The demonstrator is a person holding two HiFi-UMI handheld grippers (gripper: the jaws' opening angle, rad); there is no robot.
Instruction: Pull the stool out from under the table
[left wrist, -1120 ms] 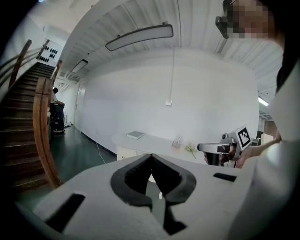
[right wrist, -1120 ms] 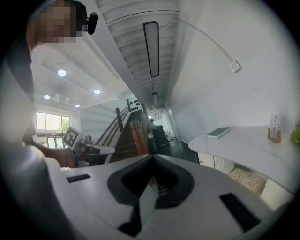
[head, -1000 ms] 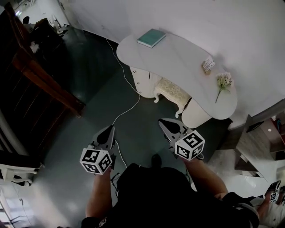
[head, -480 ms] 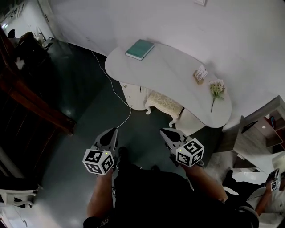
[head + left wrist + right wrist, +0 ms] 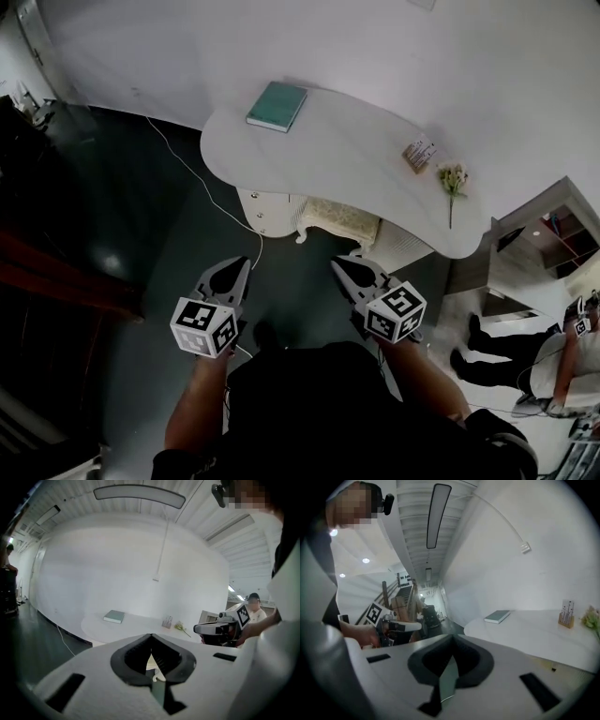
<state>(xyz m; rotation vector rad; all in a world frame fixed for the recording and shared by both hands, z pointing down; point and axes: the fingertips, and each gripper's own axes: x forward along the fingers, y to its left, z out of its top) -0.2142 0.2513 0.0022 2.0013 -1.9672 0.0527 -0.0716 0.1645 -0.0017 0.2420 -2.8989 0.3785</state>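
Moved since a second ago: both grippers have come in closer to the desk (image 5: pixel 347 164), so the strip of dark floor (image 5: pixel 141 244) ahead of their tips is now shorter. A seated person (image 5: pixel 525 349) has also slid into the far right of the head view.
Left gripper (image 5: pixel 240 265): jaws pressed together with nothing between them. It is held over the floor, with its tips aimed at the desk's left pedestal.
Right gripper (image 5: pixel 339 267): jaws together as well, and empty. It is held level with the left one, with its tips pointing up-frame at the desk's front edge.
Stool (image 5: pixel 339 221): cream padded seat on curled white legs, tucked under the desk so that only its front part shows.
Stool against grippers: it lies ahead of both, between their two lines and nearer the right gripper, almost straight off that gripper's tips. It is near but apart, and neither gripper touches it.
On the desk: a teal book (image 5: pixel 277 105) lies at the far left end. A small card holder (image 5: pixel 419 153) and a flower sprig (image 5: pixel 452 183) sit toward the right end.
Floor detail: a white cable (image 5: pixel 192 178) trails from the wall past the left pedestal toward the left gripper.
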